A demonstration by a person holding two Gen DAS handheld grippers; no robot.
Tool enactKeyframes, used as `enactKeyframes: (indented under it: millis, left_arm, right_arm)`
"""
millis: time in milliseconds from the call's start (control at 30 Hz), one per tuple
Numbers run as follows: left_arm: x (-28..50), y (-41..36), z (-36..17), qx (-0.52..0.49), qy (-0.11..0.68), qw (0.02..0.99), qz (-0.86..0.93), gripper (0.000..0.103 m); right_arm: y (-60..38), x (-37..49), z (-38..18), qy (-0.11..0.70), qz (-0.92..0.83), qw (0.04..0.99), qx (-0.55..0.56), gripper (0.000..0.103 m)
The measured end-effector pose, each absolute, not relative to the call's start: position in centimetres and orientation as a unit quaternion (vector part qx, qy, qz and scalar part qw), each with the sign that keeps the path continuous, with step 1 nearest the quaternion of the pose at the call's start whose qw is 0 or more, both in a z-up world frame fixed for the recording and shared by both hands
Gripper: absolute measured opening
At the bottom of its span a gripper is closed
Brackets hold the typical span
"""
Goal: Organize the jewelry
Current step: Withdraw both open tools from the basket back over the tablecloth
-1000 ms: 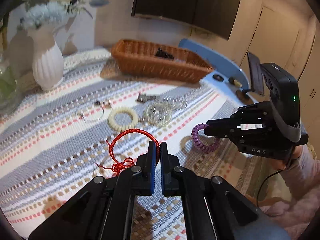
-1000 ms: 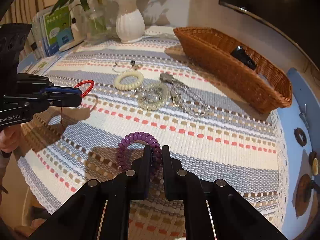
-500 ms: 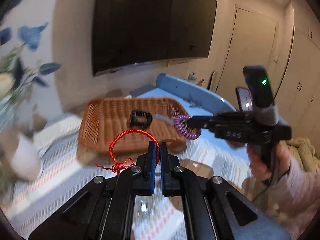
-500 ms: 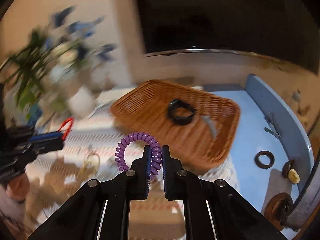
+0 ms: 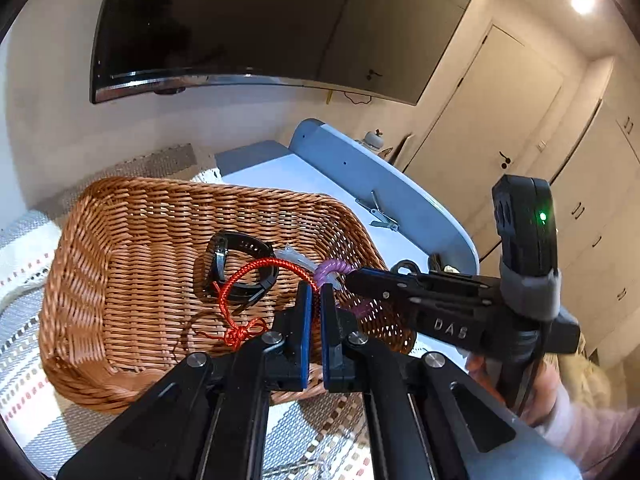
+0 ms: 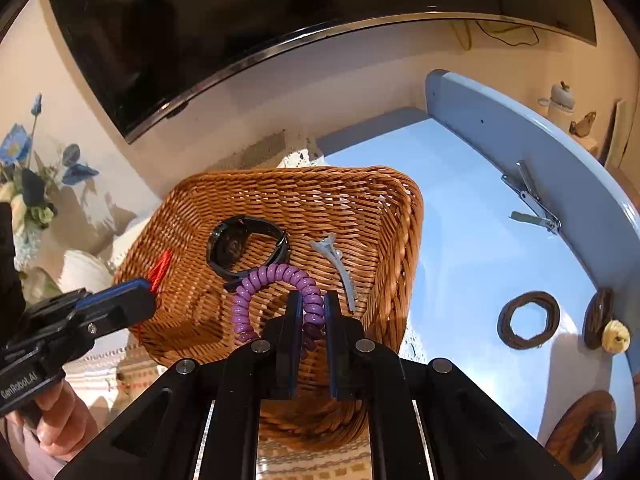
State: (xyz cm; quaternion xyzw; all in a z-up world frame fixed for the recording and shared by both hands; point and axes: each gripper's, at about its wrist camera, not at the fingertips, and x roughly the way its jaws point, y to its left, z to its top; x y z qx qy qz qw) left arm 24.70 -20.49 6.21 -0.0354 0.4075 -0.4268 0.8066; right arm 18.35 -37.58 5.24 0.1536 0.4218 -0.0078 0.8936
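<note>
My left gripper (image 5: 313, 294) is shut on a red cord bracelet (image 5: 248, 276) and holds it over the wicker basket (image 5: 120, 248). My right gripper (image 6: 311, 304) is shut on a purple coil hair tie (image 6: 272, 280), also above the basket (image 6: 360, 208). The right gripper also shows in the left wrist view (image 5: 352, 276), at the basket's right rim. The left gripper shows in the right wrist view (image 6: 140, 292), at the basket's left rim. A black watch (image 6: 244, 246) and a pale hair clip (image 6: 336, 264) lie inside the basket.
The basket stands on a striped cloth (image 5: 24, 360) near a light blue table surface (image 6: 460, 220). A metal clip (image 6: 532, 200), a brown ring (image 6: 528, 320) and small items lie on the blue surface. Flowers (image 6: 24, 184) stand at the left. A dark TV hangs behind.
Both grippers have lifted from the cloth with their bracelets and moved over the basket. They now sit closer together above its inside.
</note>
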Motion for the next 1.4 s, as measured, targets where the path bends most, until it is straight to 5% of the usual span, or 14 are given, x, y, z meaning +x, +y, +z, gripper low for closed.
enactKeyframes:
  millis: [67,200,500,767,1133,1400]
  left_arm:
    - [24.8,-20.9,5.9,-0.039,0.42,0.805,-0.418,0.004]
    - [24.2,-19.2,5.9,-0.071,0.436,0.791,-0.424,0.04]
    - [15.9,-10.4,9.9,-0.076,0.373,0.847,-0.372,0.064]
    - [7.1,-2.2,6.8,-0.088,0.361,0.884,-0.285,0.071]
    - [3.6,1.6,-2.6,-0.058,0.417,0.89,-0.175,0.07]
    - [3.8,0.9,-3.2,-0.048,0.437,0.882,-0.17,0.068]
  right_arm:
    - [-37.4,18.5,5.1,0.422,-0.017,0.895,0.143,0.011]
    - [-37.6,18.0,5.4,0.419,-0.019,0.896,0.143,0.016]
    - [-33.2,12.2,8.6,0.385,0.03,0.918,0.091,0.026]
    - [-26.9,6.1,6.2,0.352,0.097,0.93,0.052,0.042]
    - [-26.1,7.0,0.7,0.391,0.097,0.913,0.067,0.043]
    - [-27.2,7.5,0.2,0.406,0.097,0.904,0.093,0.043]
